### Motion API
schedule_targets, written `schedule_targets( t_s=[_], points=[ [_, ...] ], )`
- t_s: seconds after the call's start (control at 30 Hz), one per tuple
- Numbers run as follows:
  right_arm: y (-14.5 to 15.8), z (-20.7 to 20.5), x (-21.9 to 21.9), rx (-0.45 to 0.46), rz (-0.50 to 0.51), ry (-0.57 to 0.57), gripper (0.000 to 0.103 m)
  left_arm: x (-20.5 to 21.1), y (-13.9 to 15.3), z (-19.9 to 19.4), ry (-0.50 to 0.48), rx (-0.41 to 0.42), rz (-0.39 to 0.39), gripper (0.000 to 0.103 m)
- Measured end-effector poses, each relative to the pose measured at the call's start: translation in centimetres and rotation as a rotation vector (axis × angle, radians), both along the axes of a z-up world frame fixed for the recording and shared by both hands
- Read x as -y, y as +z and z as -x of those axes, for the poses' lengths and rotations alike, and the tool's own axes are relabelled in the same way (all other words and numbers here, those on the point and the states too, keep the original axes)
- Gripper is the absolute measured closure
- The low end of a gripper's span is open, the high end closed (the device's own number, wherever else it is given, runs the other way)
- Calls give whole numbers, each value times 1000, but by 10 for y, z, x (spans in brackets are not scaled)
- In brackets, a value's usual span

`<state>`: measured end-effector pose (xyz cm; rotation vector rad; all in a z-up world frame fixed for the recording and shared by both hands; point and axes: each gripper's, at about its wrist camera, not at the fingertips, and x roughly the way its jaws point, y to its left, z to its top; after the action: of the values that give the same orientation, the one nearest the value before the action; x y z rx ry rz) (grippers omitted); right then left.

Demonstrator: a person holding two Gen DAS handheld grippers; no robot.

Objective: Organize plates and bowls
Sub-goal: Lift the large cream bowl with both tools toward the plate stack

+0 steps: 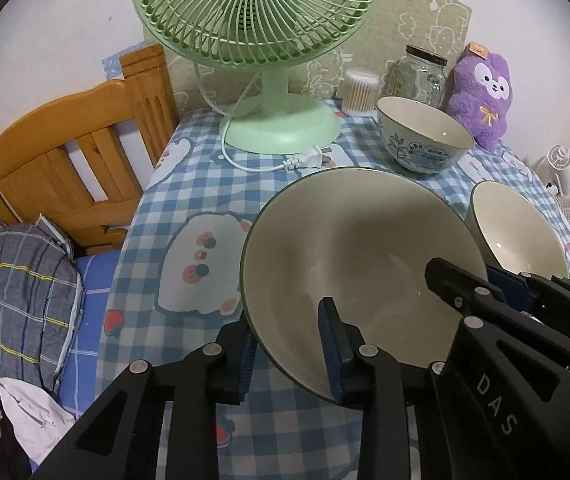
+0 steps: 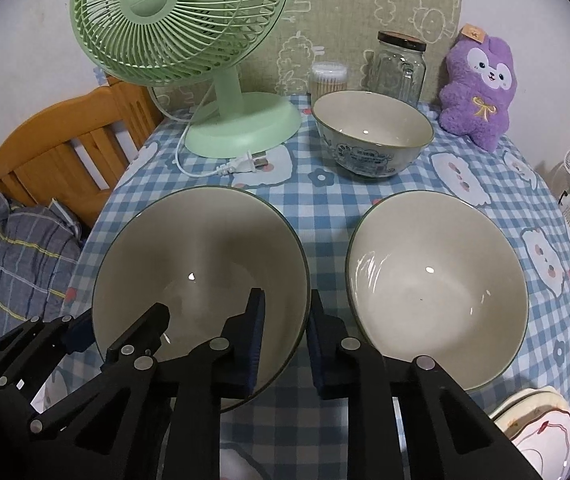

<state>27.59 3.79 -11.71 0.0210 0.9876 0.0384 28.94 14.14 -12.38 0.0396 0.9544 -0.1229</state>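
A large cream bowl with a dark green rim [image 1: 349, 248] [image 2: 201, 264] sits at the near side of the table. My left gripper [image 1: 289, 344] straddles its left rim, one finger inside and one outside. My right gripper [image 2: 285, 340] straddles its right rim the same way, and its fingers show in the left wrist view [image 1: 457, 280]. Both look closed on the rim. A second large cream bowl [image 2: 437, 292] [image 1: 521, 228] stands just right of it. A smaller blue-patterned bowl [image 2: 371, 136] [image 1: 425, 136] stands further back.
A green desk fan [image 2: 189, 48] with a loose plug [image 2: 241, 166] stands at the back left. A glass jar [image 2: 399, 66], a cotton-swab tub [image 2: 329, 78] and a purple plush toy [image 2: 479, 92] line the back. Patterned plates [image 2: 537, 428] lie at the near right. A wooden bed frame [image 1: 65, 156] is left.
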Motion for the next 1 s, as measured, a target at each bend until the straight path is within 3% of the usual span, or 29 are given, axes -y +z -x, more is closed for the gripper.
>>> schedule_targets(
  t_s=[0.13, 0.43, 1.0],
  points=[
    [1, 3, 1, -3, 3, 0, 88, -1, 1, 3, 17, -1, -10, 79],
    [10, 30, 2, 9, 2, 23, 88, -1, 9, 29, 39, -5, -21, 78],
    [18, 120, 17, 31, 5, 17, 88, 12, 14, 111, 34, 20, -36, 78]
  ],
)
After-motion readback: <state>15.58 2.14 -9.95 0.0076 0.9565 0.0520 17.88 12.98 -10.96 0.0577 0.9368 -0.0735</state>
